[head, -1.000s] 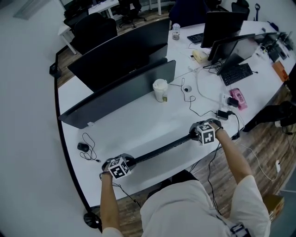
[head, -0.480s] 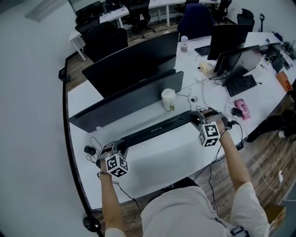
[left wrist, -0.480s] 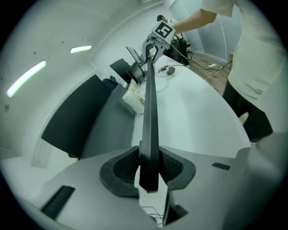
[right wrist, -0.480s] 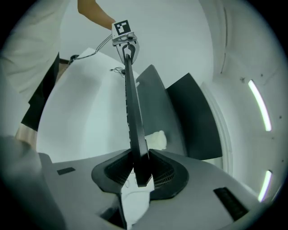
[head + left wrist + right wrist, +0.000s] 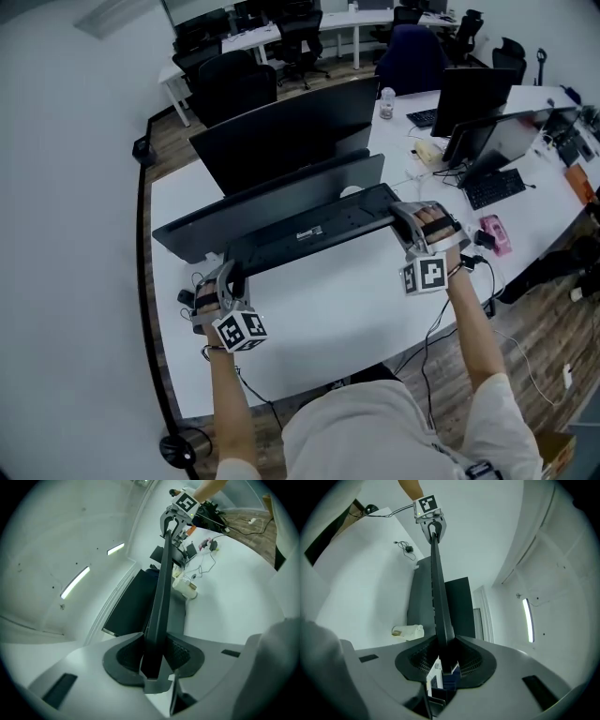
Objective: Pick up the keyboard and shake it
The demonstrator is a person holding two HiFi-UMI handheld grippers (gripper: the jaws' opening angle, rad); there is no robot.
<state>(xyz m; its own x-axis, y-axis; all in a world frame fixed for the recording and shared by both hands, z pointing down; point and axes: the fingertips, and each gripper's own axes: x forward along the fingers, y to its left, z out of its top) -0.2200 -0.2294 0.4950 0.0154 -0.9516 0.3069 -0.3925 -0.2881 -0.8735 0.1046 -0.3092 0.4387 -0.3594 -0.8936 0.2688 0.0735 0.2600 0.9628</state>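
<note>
Now lifts the keyboard off the desk, higher than a second ago; pinches both ends with left gripper and right gripper, likely mid-shake.

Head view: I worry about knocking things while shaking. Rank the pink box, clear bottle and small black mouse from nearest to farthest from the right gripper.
1. Pink box, just right of the right gripper clamping the black keyboard.
2. Clear plastic bottle, farther back, ahead of that gripper.
3. Small black mouse, far left, beside the left gripper.
</note>
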